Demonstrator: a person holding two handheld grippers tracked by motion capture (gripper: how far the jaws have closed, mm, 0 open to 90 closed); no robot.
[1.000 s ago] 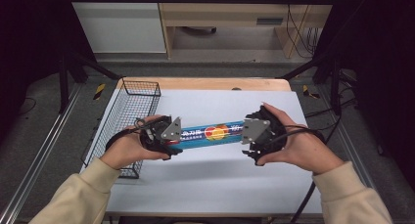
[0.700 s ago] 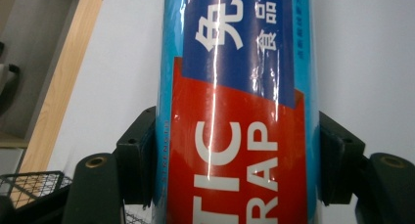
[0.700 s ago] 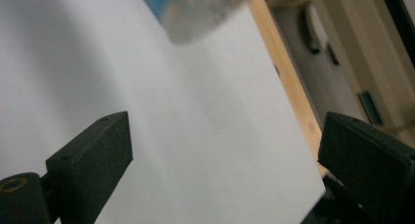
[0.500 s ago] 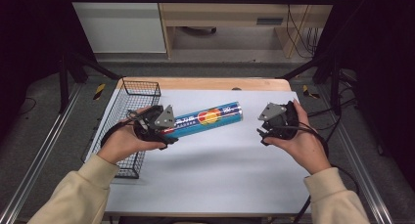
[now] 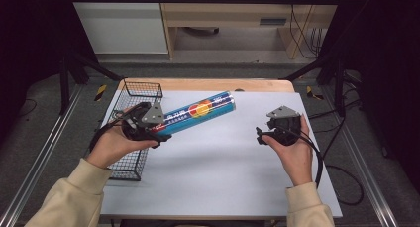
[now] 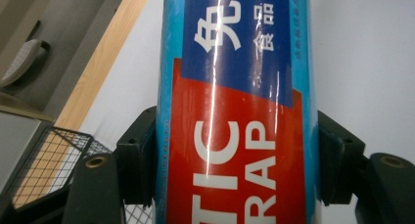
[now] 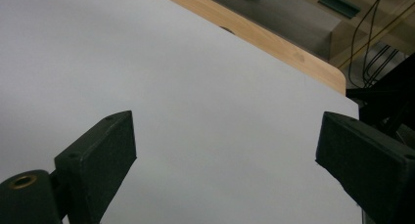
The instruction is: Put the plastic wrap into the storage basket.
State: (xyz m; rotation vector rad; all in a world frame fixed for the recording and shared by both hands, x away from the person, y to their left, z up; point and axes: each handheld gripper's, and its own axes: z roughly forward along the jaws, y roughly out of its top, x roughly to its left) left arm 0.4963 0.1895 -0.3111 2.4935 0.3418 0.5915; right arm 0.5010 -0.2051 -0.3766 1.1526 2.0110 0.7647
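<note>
Blue-and-red roll: a long plastic wrap box (image 5: 198,111) in tube form, blue with a red patch and white lettering; in the left gripper view (image 6: 235,106) the letters "TIC" and "RAP" and some Chinese characters can be read.
Where the roll is: over the left part of the tabletop (image 5: 223,172), held up off it, its near-left end in the left gripper and its free end pointing far and right.
Left gripper (image 5: 148,125): fingers (image 6: 139,155) clamped on either side of the roll, pressing against its red section; a hand wraps the gripper body, just beside the basket.
Right gripper (image 5: 277,130): held in the other hand over the right part of the tabletop, well apart from the roll; in the right gripper view (image 7: 225,160) its fingers (image 7: 98,150) stand wide apart with nothing between them, bare white surface beyond.
Wire basket (image 5: 130,138): black mesh, at the left edge of the tabletop, partly behind the left hand.
Tabletop: white sheet over a wooden board, whose edge shows along the far side.
Sleeves: cream, both forearms coming in from the near edge.
</note>
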